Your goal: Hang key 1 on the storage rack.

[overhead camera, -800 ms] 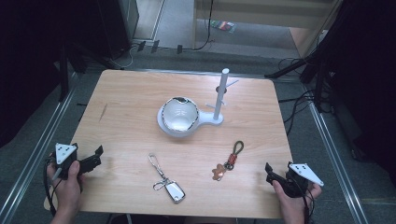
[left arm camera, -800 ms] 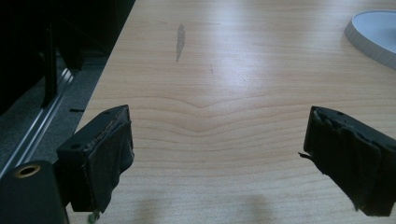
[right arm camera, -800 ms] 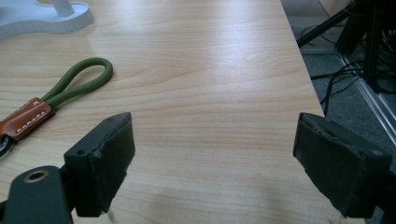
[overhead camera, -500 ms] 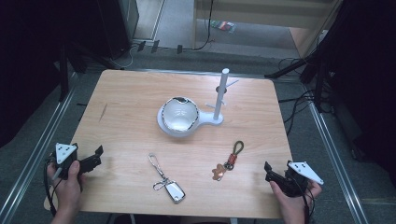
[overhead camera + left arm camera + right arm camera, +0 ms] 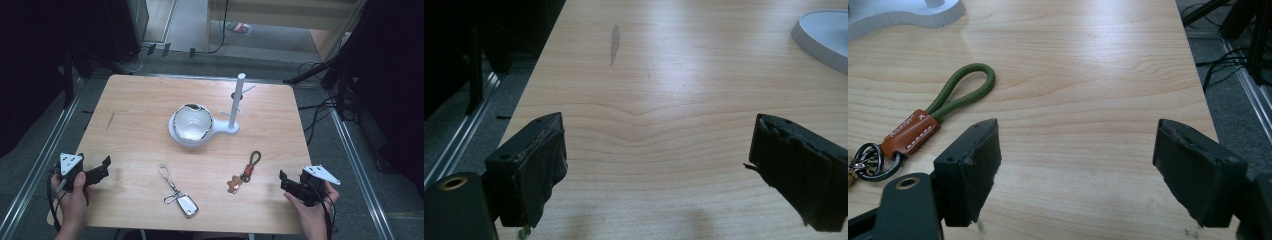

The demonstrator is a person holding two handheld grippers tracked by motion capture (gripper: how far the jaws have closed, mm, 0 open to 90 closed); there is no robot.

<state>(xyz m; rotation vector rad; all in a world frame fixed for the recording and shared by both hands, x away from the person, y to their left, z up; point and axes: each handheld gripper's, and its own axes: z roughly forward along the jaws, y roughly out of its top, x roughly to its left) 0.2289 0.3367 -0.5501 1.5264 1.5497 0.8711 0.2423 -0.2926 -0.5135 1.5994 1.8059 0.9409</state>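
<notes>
Keyring with green cord loop (image 5: 248, 167) lying near the right front corner of the counter (image 5: 150, 105), just ahead and to the left of the right tool (image 5: 289, 183).

The right tool rests low at the counter's right front edge, its jaws spread wide with nothing between them; in the right gripper view the cord loop (image 5: 960, 90) lies to the left of the left pad, its leather tab and ring trailing toward the front edge. The keyring's long axis runs slantwise, loop end toward the white peg stand (image 5: 235, 107), charm end toward the person. The left tool (image 5: 97, 171), also wide and empty, sits at the left front edge, well apart; the metal key fob (image 5: 179, 195) lies nearer to it. The right hand is clearly closer to the cord keyring. Compared with the earlier frames, both tools and all items sit where they were.
</notes>
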